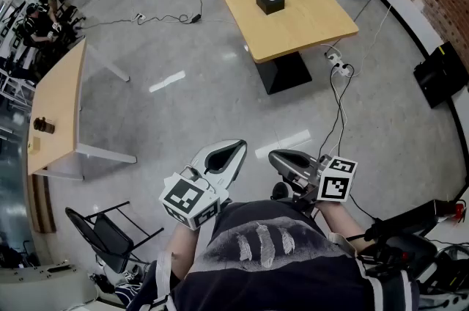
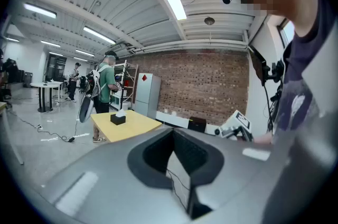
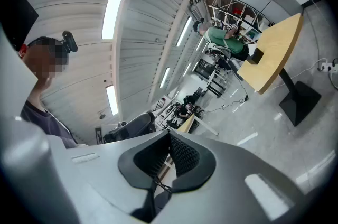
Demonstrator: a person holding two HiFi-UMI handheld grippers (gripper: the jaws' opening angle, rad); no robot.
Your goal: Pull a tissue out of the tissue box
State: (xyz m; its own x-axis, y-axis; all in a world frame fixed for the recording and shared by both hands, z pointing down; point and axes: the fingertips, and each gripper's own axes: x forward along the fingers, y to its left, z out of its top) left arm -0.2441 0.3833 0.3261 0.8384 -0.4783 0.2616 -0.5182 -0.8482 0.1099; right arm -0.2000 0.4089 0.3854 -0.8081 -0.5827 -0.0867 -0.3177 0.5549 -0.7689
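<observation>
The black rectangular tissue box, with a white tissue standing out of its top, sits on the light wooden square table at the upper centre of the head view. Both grippers are at the lower centre, well apart from the table. The left gripper has its jaws together and empty. The right gripper also has its jaws together and empty.

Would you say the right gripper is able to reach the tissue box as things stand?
Probably not: the tissue box sits on the far table, with floor between it and the right gripper; nothing blocks the way.
</observation>
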